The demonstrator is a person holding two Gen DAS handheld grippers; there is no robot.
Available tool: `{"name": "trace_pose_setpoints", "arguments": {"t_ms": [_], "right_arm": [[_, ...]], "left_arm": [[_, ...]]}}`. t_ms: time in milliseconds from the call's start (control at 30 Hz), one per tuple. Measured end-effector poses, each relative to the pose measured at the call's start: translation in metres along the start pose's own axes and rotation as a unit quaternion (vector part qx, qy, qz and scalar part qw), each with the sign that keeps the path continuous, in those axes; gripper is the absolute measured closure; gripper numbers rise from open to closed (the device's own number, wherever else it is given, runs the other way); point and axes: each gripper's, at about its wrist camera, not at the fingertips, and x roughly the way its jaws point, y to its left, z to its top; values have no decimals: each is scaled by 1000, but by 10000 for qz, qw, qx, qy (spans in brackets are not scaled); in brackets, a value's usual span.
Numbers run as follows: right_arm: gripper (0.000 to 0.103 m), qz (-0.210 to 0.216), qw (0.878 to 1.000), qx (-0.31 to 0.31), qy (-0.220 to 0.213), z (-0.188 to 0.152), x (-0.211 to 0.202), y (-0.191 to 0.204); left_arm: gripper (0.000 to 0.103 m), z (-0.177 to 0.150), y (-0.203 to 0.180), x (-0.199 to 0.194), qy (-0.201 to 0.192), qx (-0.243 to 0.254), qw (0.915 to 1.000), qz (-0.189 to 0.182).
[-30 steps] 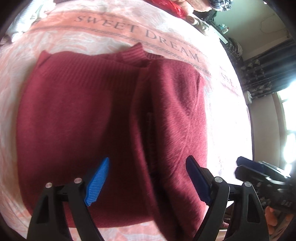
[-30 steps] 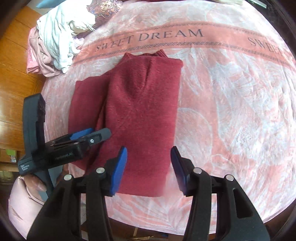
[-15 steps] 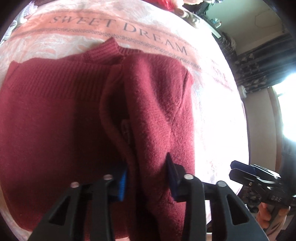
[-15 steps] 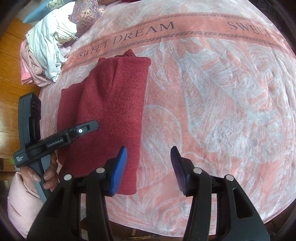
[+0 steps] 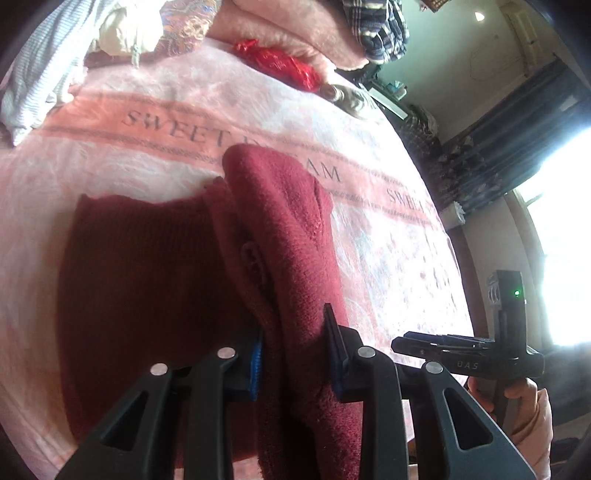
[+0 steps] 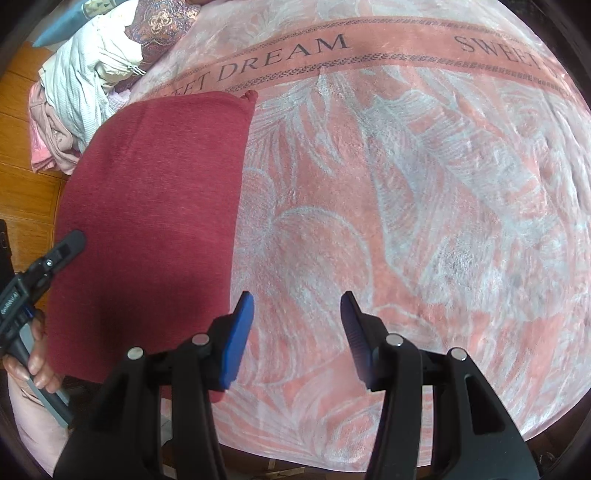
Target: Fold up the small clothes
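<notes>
A dark red knit sweater (image 5: 147, 280) lies on the pink blanket (image 6: 406, 184), its right side folded over the middle. My left gripper (image 5: 293, 332) has that folded layer between its blue pads; its jaws are still closing, and the cloth rises off the rest as a ridge (image 5: 288, 221). In the right wrist view the sweater (image 6: 147, 206) is a flat red panel at the left, with the left gripper (image 6: 48, 262) and a hand at its left edge. My right gripper (image 6: 295, 306) stands open above bare blanket, just right of the sweater's edge, with nothing between its fingers.
A heap of pale clothes (image 6: 81, 74) and a patterned cushion (image 6: 159, 26) lie at the blanket's far left corner. A shiny red item (image 5: 280, 62) and more bedding sit along the far side. Wooden floor (image 6: 22, 110) shows at the left, and the bed's near edge is close.
My left gripper has closed on the sweater's folded layer and lifted it. My right gripper has drifted right, off the sweater and over the blanket, still open.
</notes>
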Motion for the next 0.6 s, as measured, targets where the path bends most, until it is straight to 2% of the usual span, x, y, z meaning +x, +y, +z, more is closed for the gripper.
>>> {"name": "trace_pose_setpoints", "arguments": {"t_ms": [167, 267, 400, 500, 600], "right_arm": [[53, -109, 9998, -172, 76, 3, 11, 20], [53, -165, 9992, -332, 146, 4, 18, 34], [53, -235, 9980, -546, 216, 4, 27, 56], [52, -186, 9966, -715, 358, 0, 36, 75], [50, 261, 9951, -661, 680, -9, 49, 92]], "left_arm": [[75, 2, 54, -47, -346, -304, 9988, 140], [75, -7, 92, -60, -399, -477, 9978, 240], [73, -20, 145, -54, -116, -575, 9975, 406], [70, -37, 167, -25, 310, -613, 9957, 621], [61, -54, 177, -4, 472, -677, 9942, 686]]}}
